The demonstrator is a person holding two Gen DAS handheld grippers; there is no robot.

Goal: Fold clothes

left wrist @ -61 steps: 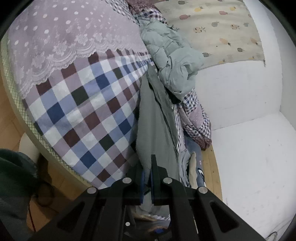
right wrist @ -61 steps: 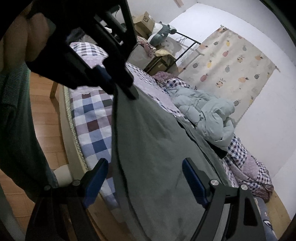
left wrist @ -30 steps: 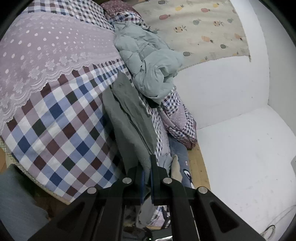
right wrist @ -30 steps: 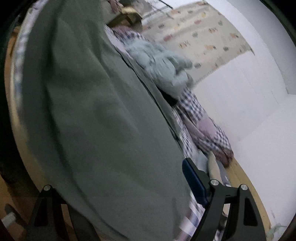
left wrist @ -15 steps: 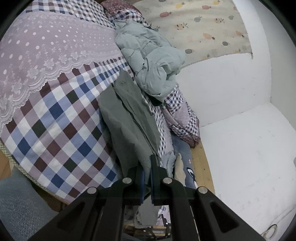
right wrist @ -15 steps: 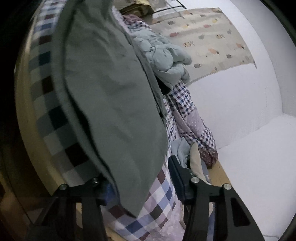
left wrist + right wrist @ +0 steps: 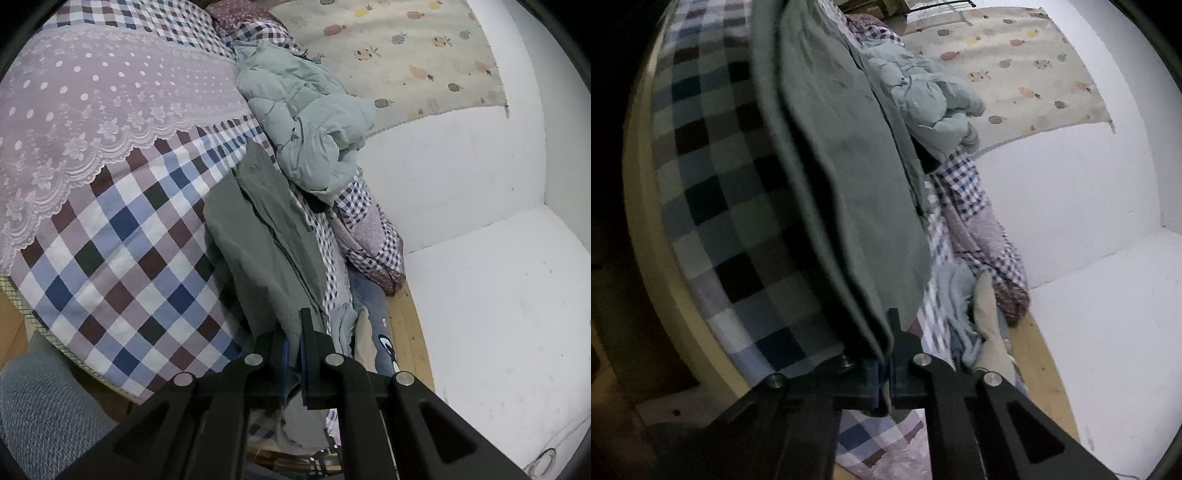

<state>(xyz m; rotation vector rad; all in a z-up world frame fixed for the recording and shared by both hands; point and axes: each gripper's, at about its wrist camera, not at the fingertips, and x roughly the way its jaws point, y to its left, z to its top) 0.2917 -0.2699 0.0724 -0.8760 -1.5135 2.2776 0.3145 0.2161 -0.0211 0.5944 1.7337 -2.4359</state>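
Here, a grey-green garment (image 7: 266,236) is seen laid lengthwise over the checked bedspread (image 7: 122,236), which serves as the reference for everything else. The garment is stretched along the bedspread's side nearest the white wall (image 7: 443,177), with its far end reaching toward a crumpled pale-blue puffer jacket (image 7: 306,129) heaped further up the bedspread. Its near end is drawn off the bedspread's foot edge and is pinched by both grippers.

The left gripper (image 7: 293,343) is pressed together on the garment's near edge, a thin fold of the cloth being caught between its blue pads. The right gripper (image 7: 886,365) is likewise clamped on the cloth, and several layers of the garment (image 7: 846,177) are seen gathered into its closed jaws just beyond the bedspread's (image 7: 713,192) foot edge.

A lilac lace-trimmed panel (image 7: 92,110) is shown covering the bedspread's upper part. Between the bedspread and the wall, a bundle of small-checked bedding (image 7: 373,236) is heaped, and some pale clothes (image 7: 964,306) are piled on the wooden floor (image 7: 413,332) below the bedspread's corner. A fruit-patterned cloth (image 7: 406,55) is hung on the wall beyond the bedspread's far end.
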